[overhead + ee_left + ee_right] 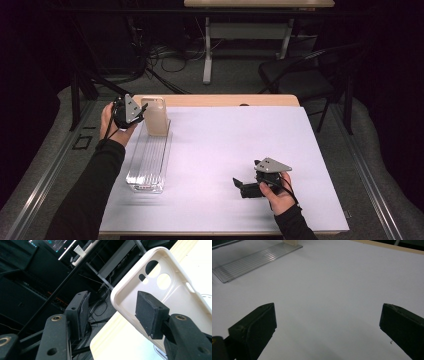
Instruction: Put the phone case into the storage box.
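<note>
The cream phone case [155, 116] stands upright at the far end of the clear ribbed tray [148, 160], its open inner side and camera cutouts facing my left gripper [142, 111]. In the left gripper view the case [172, 287] sits with its edge between the two black pads: the right pad [150, 313] lies against the inside of the shell, while the left pad [79, 312] stands clear of it, so the jaws are parted and not squeezing. The case leans a little off upright in that view. The tray runs from the case toward my side of the white surface [225, 150], along its left part. My right gripper [239, 186] rests well to the right of the tray, low over the surface, held by my hand [277, 192]. In the right gripper view its jaws are spread wide with nothing but bare white surface [332, 290] between them, and the tray [254, 261] lies far off.
</note>
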`<control>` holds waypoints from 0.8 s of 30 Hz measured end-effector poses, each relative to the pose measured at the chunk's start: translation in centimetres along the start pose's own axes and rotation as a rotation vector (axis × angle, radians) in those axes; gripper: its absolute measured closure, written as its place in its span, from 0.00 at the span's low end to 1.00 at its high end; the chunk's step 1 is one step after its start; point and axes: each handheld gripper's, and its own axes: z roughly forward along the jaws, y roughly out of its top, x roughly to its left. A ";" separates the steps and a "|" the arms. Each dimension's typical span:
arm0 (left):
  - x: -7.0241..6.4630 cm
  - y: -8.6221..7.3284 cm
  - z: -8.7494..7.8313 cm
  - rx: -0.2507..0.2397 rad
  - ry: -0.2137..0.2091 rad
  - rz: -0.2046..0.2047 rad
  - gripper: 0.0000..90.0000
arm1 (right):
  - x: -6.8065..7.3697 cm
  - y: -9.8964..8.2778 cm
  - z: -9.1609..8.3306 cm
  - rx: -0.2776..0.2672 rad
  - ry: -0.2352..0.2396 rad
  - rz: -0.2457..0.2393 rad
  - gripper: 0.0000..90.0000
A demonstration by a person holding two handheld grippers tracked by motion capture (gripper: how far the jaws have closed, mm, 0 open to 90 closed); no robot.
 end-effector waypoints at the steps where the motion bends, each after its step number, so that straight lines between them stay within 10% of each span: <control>1: 0.0 0.0 -0.1 0.001 -0.004 -0.011 0.49 | 0.0 0.0 0.0 0.000 0.000 0.002 0.01; 24: 0.2 0.0 -0.7 0.012 -0.046 -0.120 0.42 | 0.0 0.0 0.0 -0.002 0.000 0.000 0.01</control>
